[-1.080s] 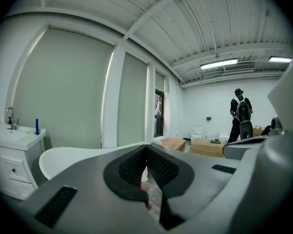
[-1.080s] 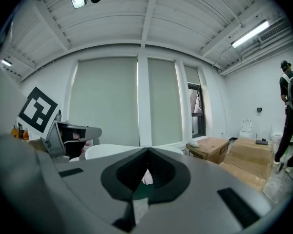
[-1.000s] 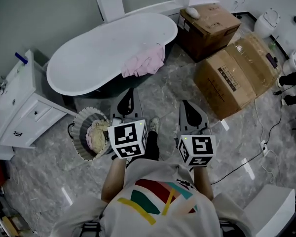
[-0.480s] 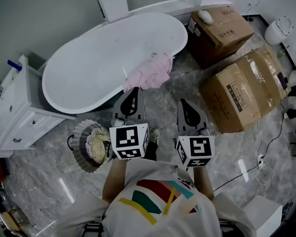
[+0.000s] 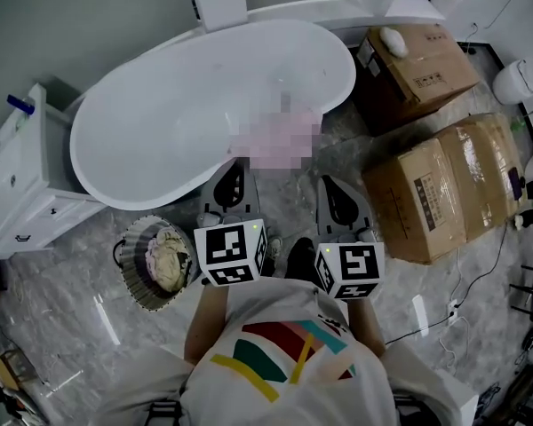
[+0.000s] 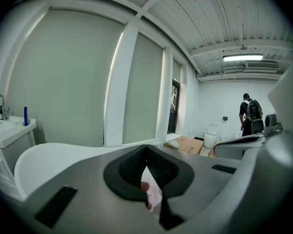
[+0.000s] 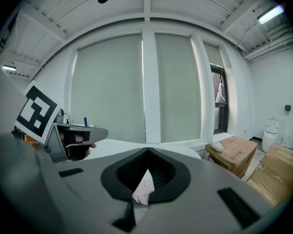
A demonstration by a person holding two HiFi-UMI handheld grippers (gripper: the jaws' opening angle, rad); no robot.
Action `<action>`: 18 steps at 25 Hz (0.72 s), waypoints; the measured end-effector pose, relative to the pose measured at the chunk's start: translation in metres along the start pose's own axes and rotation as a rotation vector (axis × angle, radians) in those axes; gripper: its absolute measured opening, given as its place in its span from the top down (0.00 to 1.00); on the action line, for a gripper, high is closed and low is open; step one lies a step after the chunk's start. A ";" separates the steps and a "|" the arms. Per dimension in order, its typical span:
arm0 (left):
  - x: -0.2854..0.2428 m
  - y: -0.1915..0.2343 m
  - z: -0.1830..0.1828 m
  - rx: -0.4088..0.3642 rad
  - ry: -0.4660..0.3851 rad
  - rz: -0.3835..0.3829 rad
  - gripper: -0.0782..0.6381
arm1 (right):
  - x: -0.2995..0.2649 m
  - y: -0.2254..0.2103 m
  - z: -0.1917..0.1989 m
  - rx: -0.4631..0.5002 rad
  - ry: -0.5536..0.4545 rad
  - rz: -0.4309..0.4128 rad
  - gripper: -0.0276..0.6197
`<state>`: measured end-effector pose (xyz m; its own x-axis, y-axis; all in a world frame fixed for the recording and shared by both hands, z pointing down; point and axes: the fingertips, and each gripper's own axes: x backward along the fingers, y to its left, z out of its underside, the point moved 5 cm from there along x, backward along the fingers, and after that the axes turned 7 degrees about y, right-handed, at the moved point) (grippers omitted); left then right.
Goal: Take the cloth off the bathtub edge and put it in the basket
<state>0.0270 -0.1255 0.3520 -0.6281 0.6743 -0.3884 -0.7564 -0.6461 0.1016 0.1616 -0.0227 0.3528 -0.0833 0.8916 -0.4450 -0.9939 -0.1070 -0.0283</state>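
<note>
A pink cloth [image 5: 275, 140] hangs over the near edge of the white bathtub [image 5: 98, 180]. A round frilled basket [image 5: 129, 264] stands on the floor to the left, with a cream cloth [image 5: 167, 254] in it. My left gripper [image 5: 232, 169] and right gripper [image 5: 331, 185] are held side by side in front of me, both shut and empty, just short of the tub. Past the closed tips of the left gripper [image 6: 146, 147] a strip of pink cloth [image 6: 152, 196] shows. The right gripper [image 7: 147, 152] also points at the pink cloth [image 7: 144, 189].
Two cardboard boxes [image 5: 417, 60] [image 5: 453, 193] stand right of the tub. A white vanity cabinet [image 5: 18, 185] is at the left, a toilet [image 5: 524, 78] at the far right. A cable [image 5: 462, 300] runs over the marble floor. A person [image 6: 249, 113] stands far off.
The tub, cloth and basket have slid lower and nearer in the head view as I stepped toward the tub. Both grippers stay shut and level in front of me.
</note>
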 end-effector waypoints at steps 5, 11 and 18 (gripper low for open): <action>-0.022 0.000 -0.013 0.008 -0.014 -0.092 0.87 | -0.033 -0.020 -0.019 0.017 -0.026 -0.083 0.94; -0.036 -0.012 -0.025 0.041 -0.011 -0.245 0.87 | -0.059 -0.050 -0.047 0.060 -0.034 -0.226 0.94; -0.051 -0.025 -0.031 0.002 -0.001 -0.360 0.87 | -0.082 -0.078 -0.062 0.075 -0.048 -0.317 0.94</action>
<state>0.0833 -0.1546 0.3408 -0.3212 0.8589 -0.3990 -0.9298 -0.3660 -0.0396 0.2500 -0.1149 0.3363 0.2300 0.8953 -0.3816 -0.9732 0.2108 -0.0919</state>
